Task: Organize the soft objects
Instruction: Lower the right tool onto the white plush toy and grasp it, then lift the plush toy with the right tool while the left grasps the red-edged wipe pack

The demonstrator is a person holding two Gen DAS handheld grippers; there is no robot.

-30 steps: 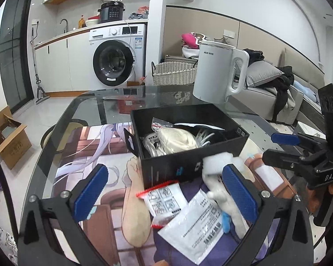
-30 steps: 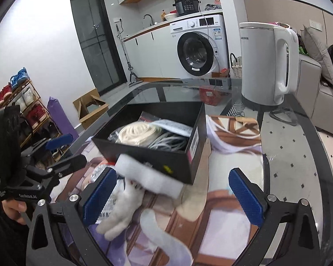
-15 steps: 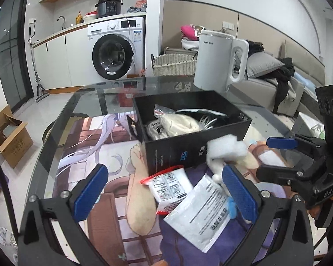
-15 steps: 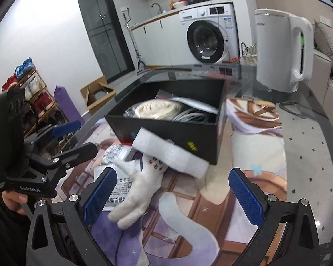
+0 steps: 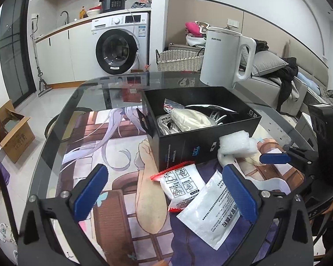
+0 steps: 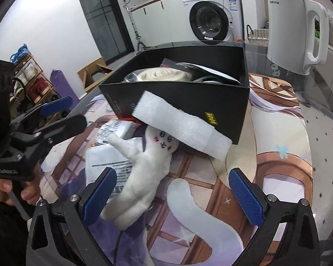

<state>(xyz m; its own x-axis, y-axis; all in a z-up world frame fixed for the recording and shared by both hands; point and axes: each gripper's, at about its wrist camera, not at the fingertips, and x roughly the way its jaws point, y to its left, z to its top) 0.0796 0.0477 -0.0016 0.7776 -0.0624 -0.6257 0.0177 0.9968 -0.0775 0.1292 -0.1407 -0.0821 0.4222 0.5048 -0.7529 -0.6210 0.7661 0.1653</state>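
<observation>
A white plush toy (image 6: 144, 170) with a drawn face lies on the printed mat, its head under a white foam block (image 6: 182, 126) that leans on the black box (image 6: 177, 88). My right gripper (image 6: 173, 197) is open and low over the toy's body, which lies nearer its left finger. The box (image 5: 202, 141) holds a cream bundle (image 5: 188, 119), cables and packets. Two flat white packets (image 5: 182, 184) (image 5: 211, 210) lie in front of it, just beyond my open left gripper (image 5: 165, 191). The foam block (image 5: 236, 143) rests at the box's right corner.
A white kettle (image 5: 224, 57) stands behind the box on the glass table (image 5: 62, 119). In the left wrist view the right gripper (image 5: 279, 154) hangs at the right. In the right wrist view the left gripper (image 6: 62, 118) is at the left, held by a hand (image 6: 2, 188).
My right gripper has moved in over the plush toy, which now shows larger and more central. My left gripper has drawn back a little from the box and packets. Both stay open.
</observation>
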